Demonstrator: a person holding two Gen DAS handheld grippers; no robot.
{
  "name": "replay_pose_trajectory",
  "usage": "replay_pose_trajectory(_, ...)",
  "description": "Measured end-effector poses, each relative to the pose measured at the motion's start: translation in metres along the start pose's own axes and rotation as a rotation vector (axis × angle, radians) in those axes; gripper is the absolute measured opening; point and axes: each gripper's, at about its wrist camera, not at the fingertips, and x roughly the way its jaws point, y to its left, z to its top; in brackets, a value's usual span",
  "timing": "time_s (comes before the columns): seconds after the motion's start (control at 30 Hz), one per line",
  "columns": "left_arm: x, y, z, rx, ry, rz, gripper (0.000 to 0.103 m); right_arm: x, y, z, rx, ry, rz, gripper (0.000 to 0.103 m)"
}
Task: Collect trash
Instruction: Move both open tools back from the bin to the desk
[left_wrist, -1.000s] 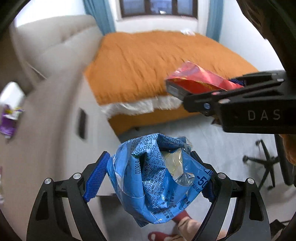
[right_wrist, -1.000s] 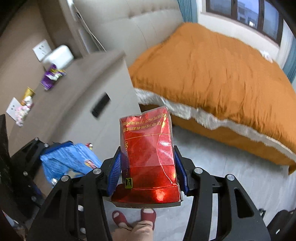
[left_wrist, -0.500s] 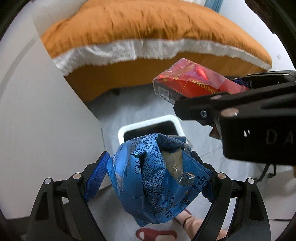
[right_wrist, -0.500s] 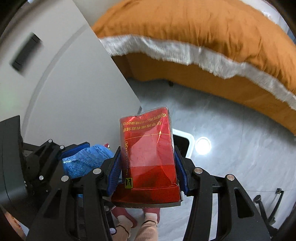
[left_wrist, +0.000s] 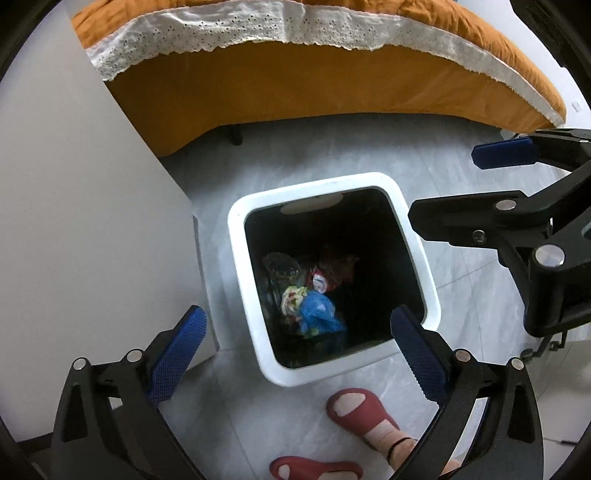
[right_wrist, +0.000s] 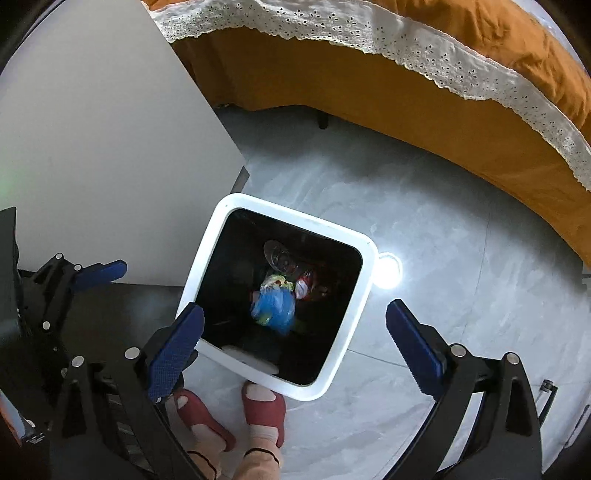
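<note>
Both wrappers have dropped: left gripper (left_wrist: 295, 338) and right gripper (right_wrist: 293, 330) hang with jaws spread wide, empty. Blue wrapper (left_wrist: 318, 310) lies inside the white trash bin (left_wrist: 410, 229), red packet (left_wrist: 334, 266) at its 1 o'clock.

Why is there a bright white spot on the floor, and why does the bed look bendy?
Right wrist view: the spot is lamp glare on the shiny floor beside the bin. Both views: the fisheye lens curves the bed.

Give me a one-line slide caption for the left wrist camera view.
Left gripper, jaws open and empty, above the white trash bin holding a blue wrapper.
</note>
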Motion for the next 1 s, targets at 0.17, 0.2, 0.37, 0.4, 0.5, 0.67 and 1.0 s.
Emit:
replay_pose_trajectory(0.17,-0.013,0.002,0.007,-0.025,-0.01,-0.013,0.098,-0.01,-0.001,0.004,0.005,0.0,-0.001,0.098)
replay_pose_trajectory(0.2,-0.017,0.003,0.007,-0.031,-0.012,-0.014,0.098,-0.014,0.0,0.005,0.003,-0.002,-0.002,0.098)
replay_pose_trajectory(0.37,-0.047,0.003,0.014,-0.046,-0.032,-0.011,0.098,-0.039,0.005,0.008,-0.005,-0.014,-0.002,0.098)
replay_pose_trajectory(0.4,-0.055,0.003,0.015,-0.05,-0.038,-0.01,0.098,-0.044,0.006,0.008,-0.006,-0.016,0.0,0.098)
replay_pose_trajectory(0.5,-0.087,0.0,0.02,-0.062,-0.067,-0.008,0.098,-0.07,0.011,0.009,-0.009,-0.032,0.004,0.098)
replay_pose_trajectory(0.67,-0.155,-0.003,0.029,-0.09,-0.14,-0.004,0.098,-0.134,0.02,0.014,-0.016,-0.086,0.023,0.098)
replay_pose_trajectory(1.0,-0.318,-0.005,0.041,-0.131,-0.346,0.042,0.098,-0.29,0.057,0.027,-0.064,-0.308,0.075,0.098)
